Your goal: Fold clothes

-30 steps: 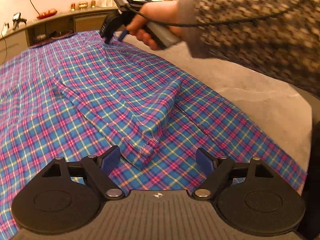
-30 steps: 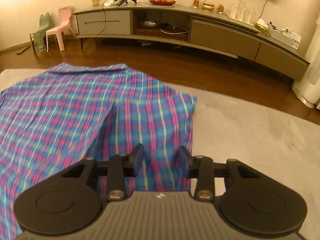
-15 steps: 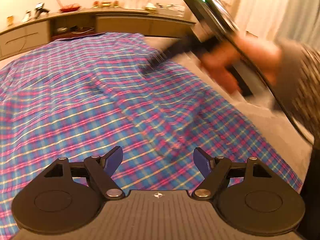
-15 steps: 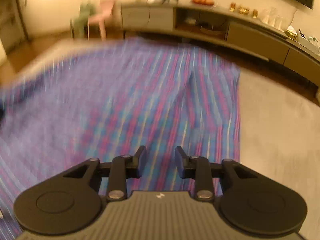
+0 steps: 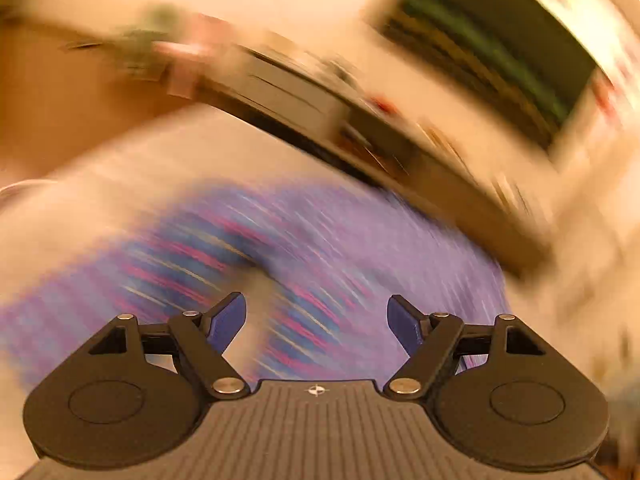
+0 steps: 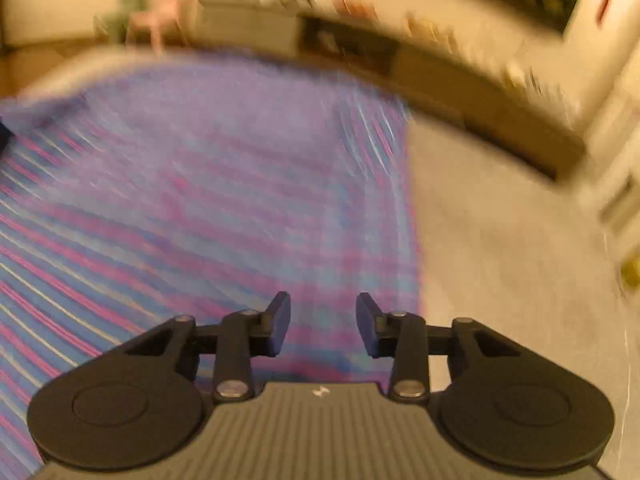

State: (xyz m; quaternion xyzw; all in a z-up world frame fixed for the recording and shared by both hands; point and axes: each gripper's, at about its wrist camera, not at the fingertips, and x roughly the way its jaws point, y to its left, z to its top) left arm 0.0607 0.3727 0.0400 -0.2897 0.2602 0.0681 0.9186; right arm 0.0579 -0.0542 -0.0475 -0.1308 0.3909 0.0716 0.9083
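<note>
plaid shirt [image 6: 208, 200]: woven cloth in blue, pink and pale stripes, matt; weave blurred by motion.
grey carpet [image 6: 500, 260]: soft matt textile, low even pile as far as the blur shows.
right gripper [image 6: 323, 322]: black matt plastic arms, ribbed grey plastic body, small shiny metal pivot pins, dark blue matt pads.
left gripper [image 5: 316, 320]: same black matt plastic, ribbed grey deck, bright metal pins, blue pads with a dull sheen.
long low cabinet [image 6: 460, 92]: smooth grey-brown fronts, material unclear in the blur.
floor strip [image 6: 24, 64]: brown, looks like wood.
</note>
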